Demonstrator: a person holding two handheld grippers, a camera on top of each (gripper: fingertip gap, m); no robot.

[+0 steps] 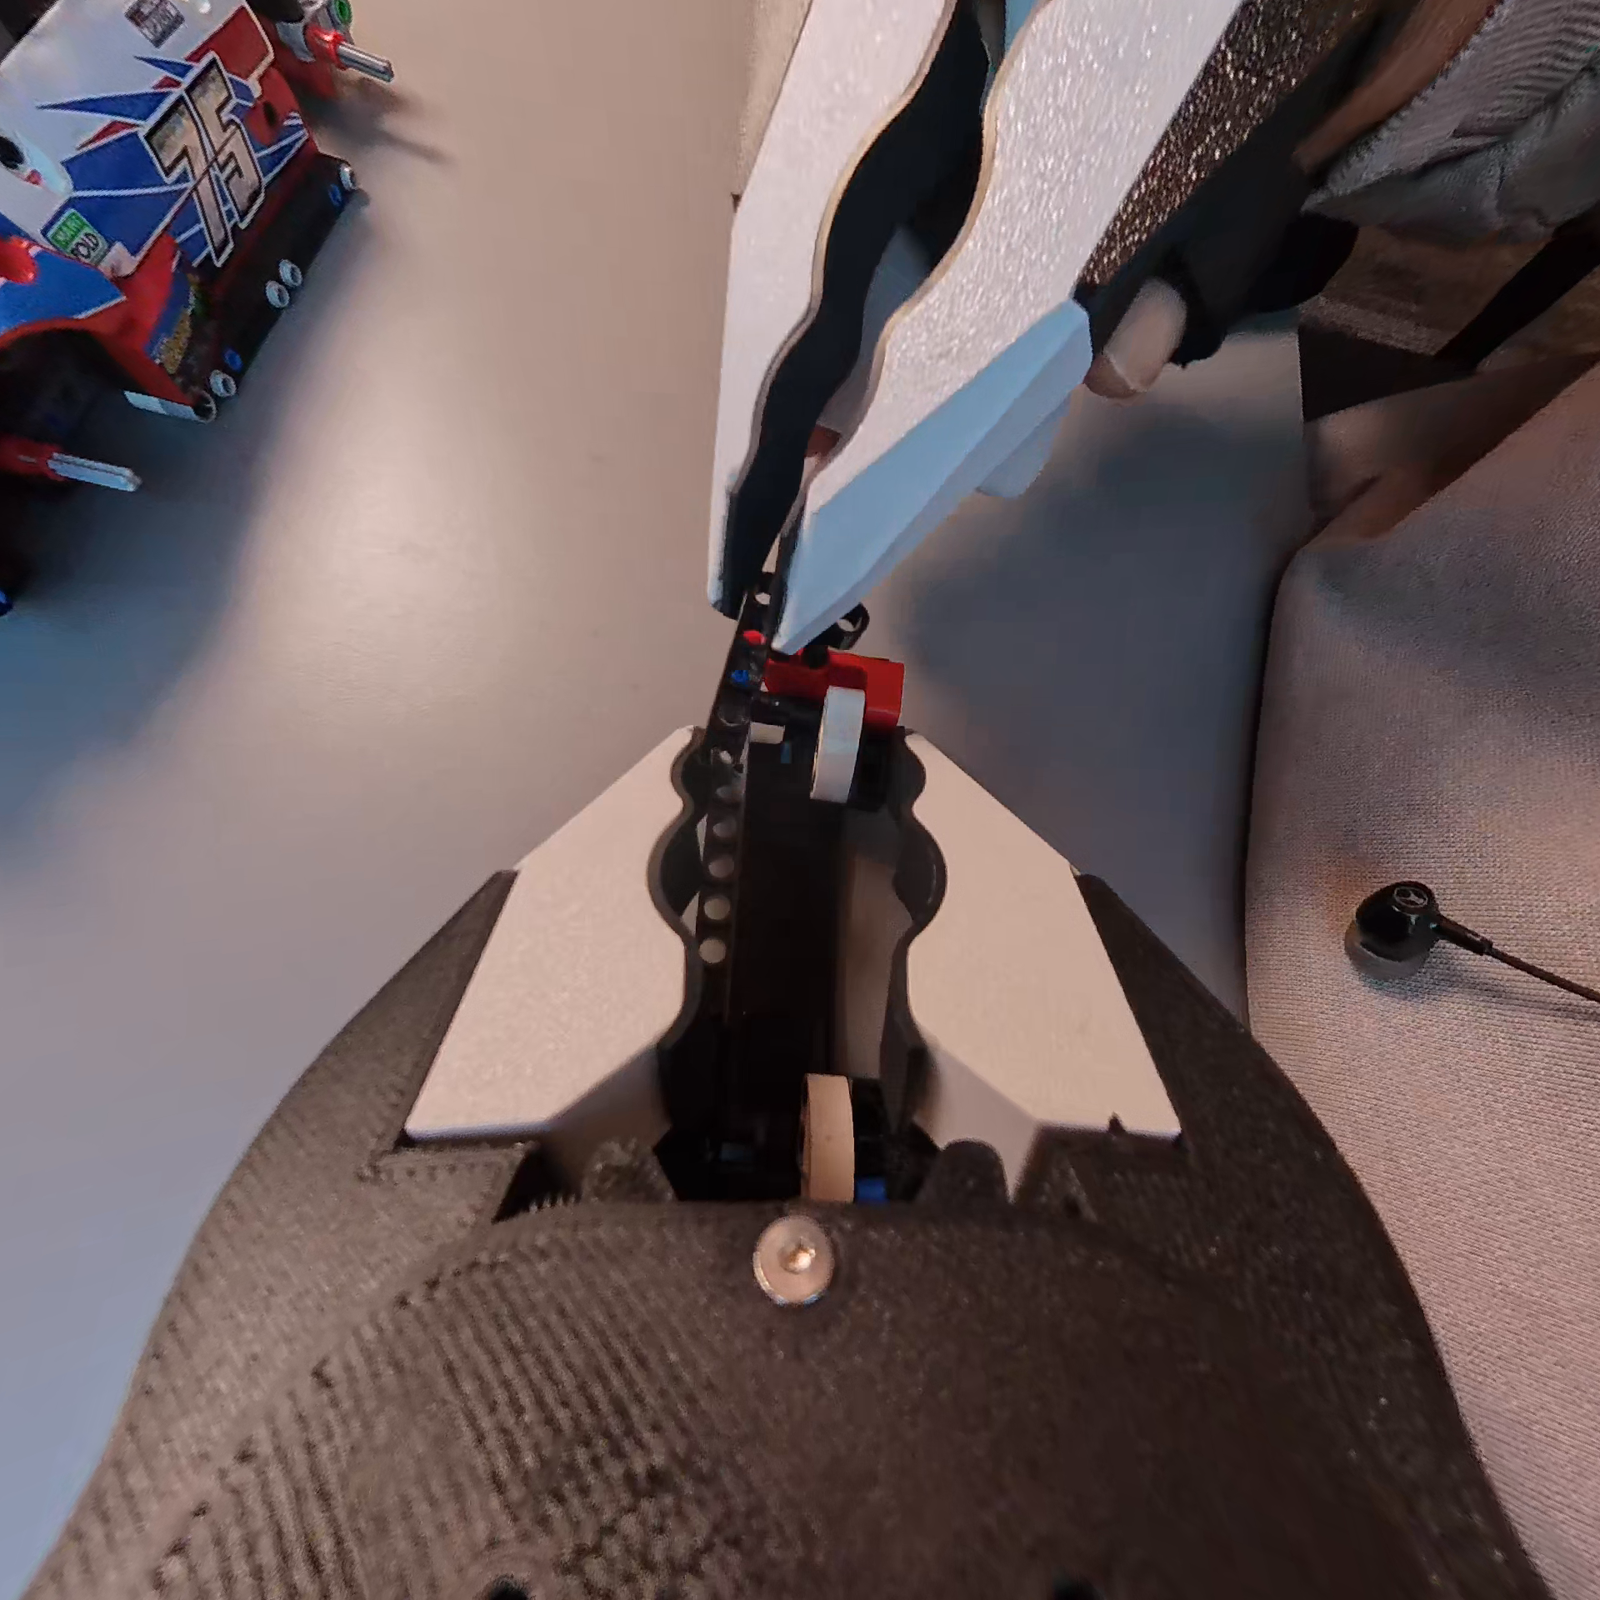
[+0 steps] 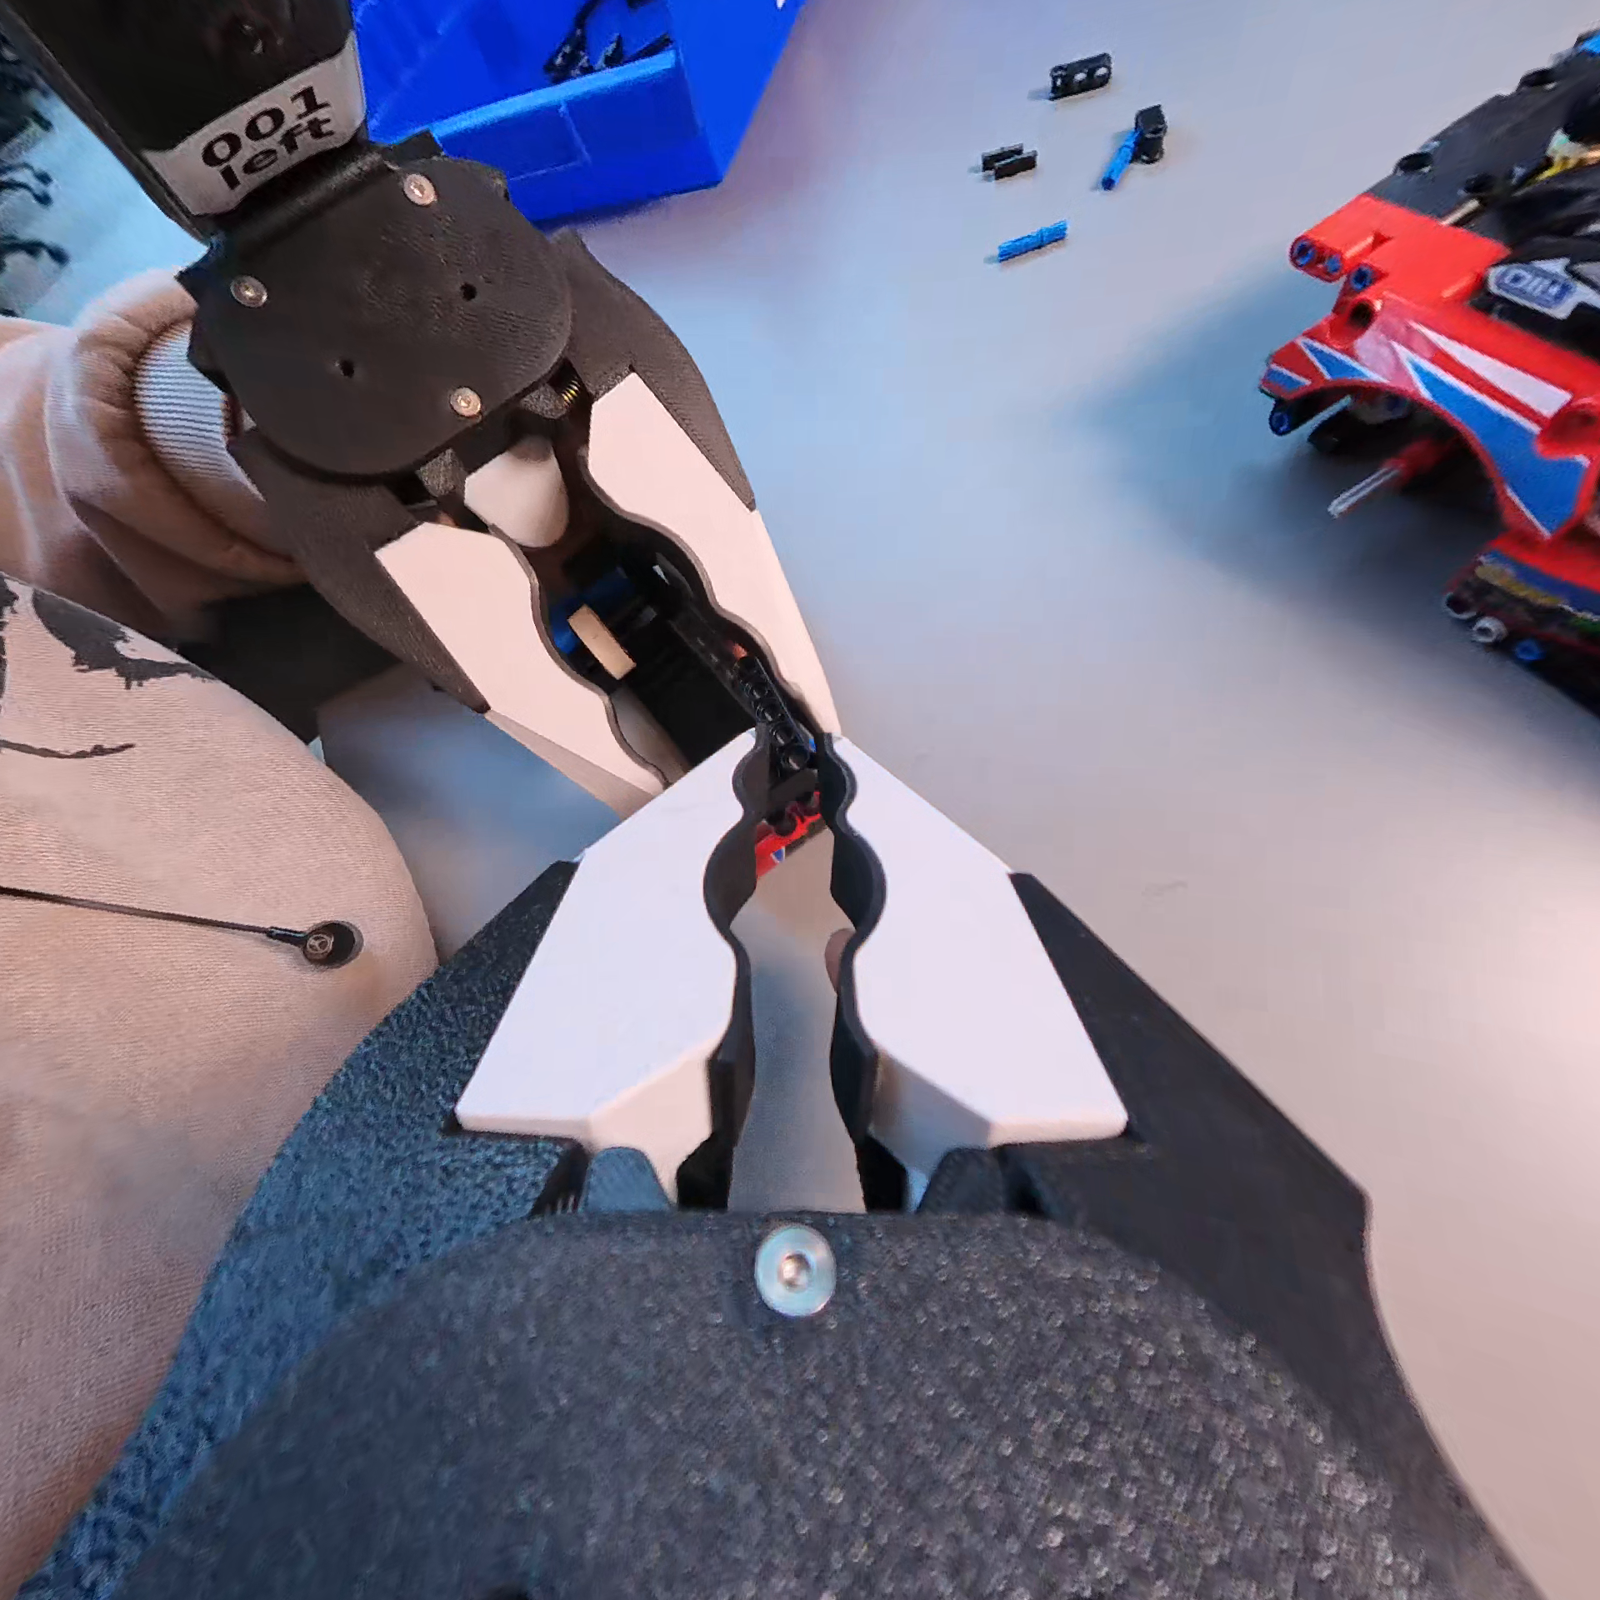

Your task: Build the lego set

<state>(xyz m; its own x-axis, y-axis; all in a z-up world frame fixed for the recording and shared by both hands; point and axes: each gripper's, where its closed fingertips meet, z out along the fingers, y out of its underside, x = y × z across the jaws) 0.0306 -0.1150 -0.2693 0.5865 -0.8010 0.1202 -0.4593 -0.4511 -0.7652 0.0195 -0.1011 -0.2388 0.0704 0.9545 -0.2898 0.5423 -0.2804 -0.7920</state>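
Note:
My left gripper is shut on a black lego subassembly made of a long holed black beam, a red piece and white discs. My right gripper comes in from above, and its tips are pinched on the far end of that beam. In the right wrist view, my right gripper is closed on the beam end, and the left gripper reaches in from the upper left. Both hold the part above the grey table.
A partly built red, white and blue lego car sits on the table; it also shows in the right wrist view. A blue parts bin stands at the back. Loose black and blue pieces lie near it. A person's beige sweatshirt with an earphone is close. Both grippers' tips are close together, under 4 cm apart.

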